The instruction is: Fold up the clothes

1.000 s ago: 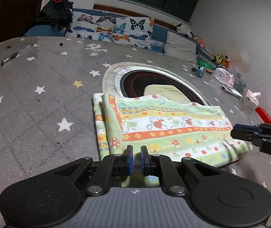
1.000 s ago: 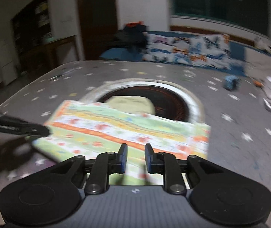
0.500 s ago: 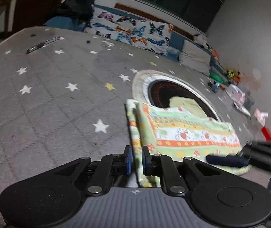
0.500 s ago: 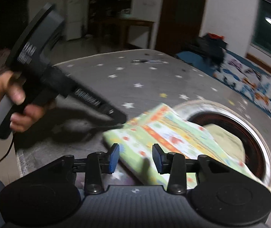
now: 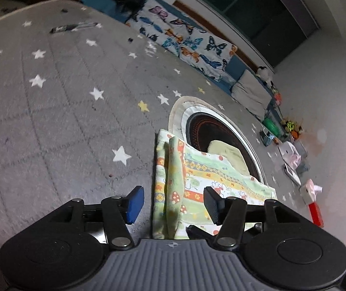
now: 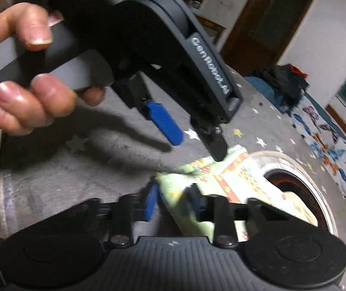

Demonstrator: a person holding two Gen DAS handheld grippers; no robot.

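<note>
The folded patterned cloth, green and orange with mushrooms and bunnies, lies on the grey star mat, partly over a round rug. My left gripper is open, its jaws wide apart around the cloth's near left end. In the right wrist view the cloth's near corner lies between the jaws of my right gripper, which is open. The left gripper hangs just above that same corner, held by a hand.
A grey star mat covers the floor. A round black and white rug holds a pale green cushion. A butterfly cushion and toys line the far wall. A pen lies far left.
My left gripper has opened wide and moved to the cloth's left end. My right gripper has swung over to the same near corner, opened, and now straddles it.
</note>
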